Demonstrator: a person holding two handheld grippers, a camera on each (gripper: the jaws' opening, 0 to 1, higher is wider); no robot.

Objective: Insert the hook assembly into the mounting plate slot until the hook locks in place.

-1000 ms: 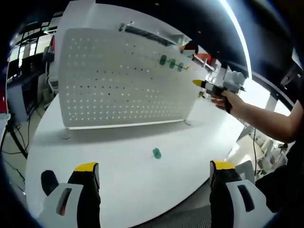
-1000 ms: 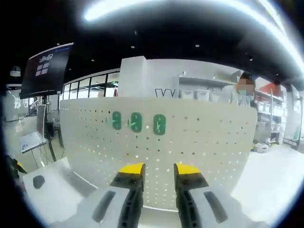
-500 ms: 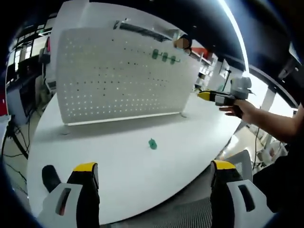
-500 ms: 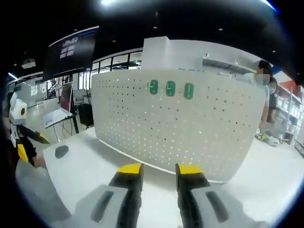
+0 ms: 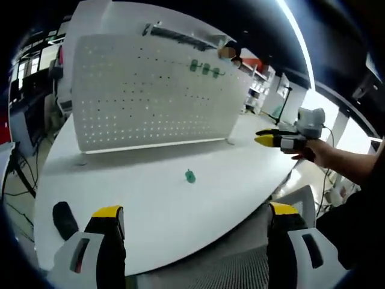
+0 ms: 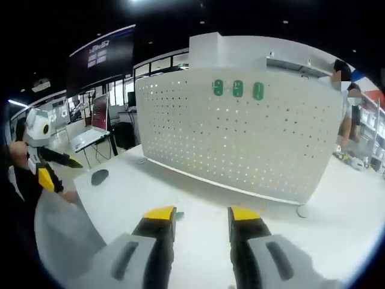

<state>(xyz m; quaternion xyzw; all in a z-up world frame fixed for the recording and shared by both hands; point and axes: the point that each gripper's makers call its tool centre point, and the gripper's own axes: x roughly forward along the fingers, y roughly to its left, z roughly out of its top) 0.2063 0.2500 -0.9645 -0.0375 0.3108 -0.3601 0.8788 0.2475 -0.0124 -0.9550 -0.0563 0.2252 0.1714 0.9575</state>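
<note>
The left gripper [image 5: 191, 220] hung released and empty above the round white table [image 5: 150, 205], the right gripper [image 6: 202, 218] nearly closed on nothing, the small green plastic hook [image 5: 190, 176] lying loose before the white perforated mounting plate [image 5: 150, 90].

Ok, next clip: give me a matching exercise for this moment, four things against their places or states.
Things:
1. three green hooks
2. loose green hook
3. black mouse
4. left gripper

Places or states:
A. lying alone on the white table, in front of the pegboard
B. open, with nothing between its jaws
C. in a row near the top of the pegboard
D. on the table near its edge, beside the left gripper's jaw

Pairs: 1-C, 2-A, 3-D, 4-B
</note>
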